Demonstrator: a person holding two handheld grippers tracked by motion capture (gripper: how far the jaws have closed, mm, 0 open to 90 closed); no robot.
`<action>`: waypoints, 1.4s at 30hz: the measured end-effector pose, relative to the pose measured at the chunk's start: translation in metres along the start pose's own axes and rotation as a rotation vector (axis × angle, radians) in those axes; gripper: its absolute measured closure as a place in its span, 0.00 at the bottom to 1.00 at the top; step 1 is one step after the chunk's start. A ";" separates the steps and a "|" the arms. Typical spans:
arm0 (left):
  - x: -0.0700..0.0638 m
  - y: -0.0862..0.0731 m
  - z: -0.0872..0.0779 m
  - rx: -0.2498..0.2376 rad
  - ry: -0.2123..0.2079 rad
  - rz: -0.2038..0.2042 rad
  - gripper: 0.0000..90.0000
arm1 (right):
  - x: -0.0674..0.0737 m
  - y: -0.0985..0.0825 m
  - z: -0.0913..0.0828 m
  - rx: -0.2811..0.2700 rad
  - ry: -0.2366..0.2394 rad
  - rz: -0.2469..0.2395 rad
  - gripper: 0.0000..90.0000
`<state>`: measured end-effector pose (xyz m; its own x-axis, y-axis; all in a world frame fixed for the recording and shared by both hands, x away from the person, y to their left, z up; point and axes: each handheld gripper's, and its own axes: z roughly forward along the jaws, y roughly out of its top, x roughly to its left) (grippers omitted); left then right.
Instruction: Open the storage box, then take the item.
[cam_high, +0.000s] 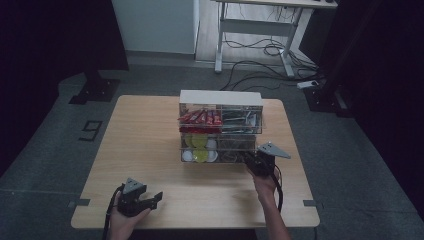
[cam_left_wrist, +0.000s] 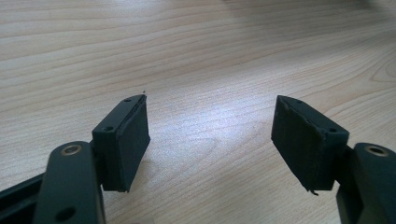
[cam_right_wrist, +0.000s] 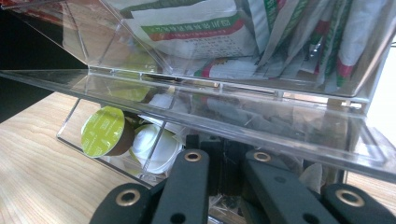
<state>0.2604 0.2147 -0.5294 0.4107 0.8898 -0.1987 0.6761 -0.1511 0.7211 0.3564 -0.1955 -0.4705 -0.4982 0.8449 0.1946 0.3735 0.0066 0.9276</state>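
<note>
Two grippers share the work in the high view. The right gripper (cam_high: 259, 162) sits pushed up against the lower right front of the clear acrylic two-tier organiser box (cam_high: 220, 98) on the light wooden surface (cam_high: 145, 145), low enough to reach that bottom compartment. The left gripper (cam_high: 145, 201) rests well back toward the near edge, far to the left of the box, apparently parked out of the way. Beyond the right gripper and up to its left, red sachets (cam_high: 200, 118) fill the upper tier.

In the left gripper view, its black pads (cam_left_wrist: 128, 140) stand spread wide with bare wood between them, holding nothing, which suits a hand that waits.

In the right gripper view, the arms run forward with the jaws pressed together, their tips inside the dark lower compartment under the clear shelf edge (cam_right_wrist: 196, 105). Whether they pinch one of the dark packets there cannot be told. Just left of the gripper, behind a clear divider, sit a green-lidded capsule (cam_right_wrist: 102, 131) and a white capsule (cam_right_wrist: 156, 142); above it hang white printed sachets (cam_right_wrist: 196, 28).
</note>
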 end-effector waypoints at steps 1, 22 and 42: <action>0.000 0.000 0.000 0.000 -0.001 0.001 0.31 | 0.000 0.000 0.001 0.000 0.001 -0.002 0.99; 0.002 0.000 -0.002 -0.005 -0.001 -0.004 0.31 | 0.002 0.019 0.006 -0.057 0.016 0.016 0.99; -0.005 0.005 -0.005 -0.041 0.019 0.009 0.31 | 0.006 0.014 0.007 -0.064 0.021 0.012 0.98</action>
<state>0.2587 0.2114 -0.5214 0.4047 0.8965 -0.1803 0.6470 -0.1415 0.7492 0.3646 -0.1867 -0.4585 -0.5105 0.8335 0.2114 0.3289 -0.0379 0.9436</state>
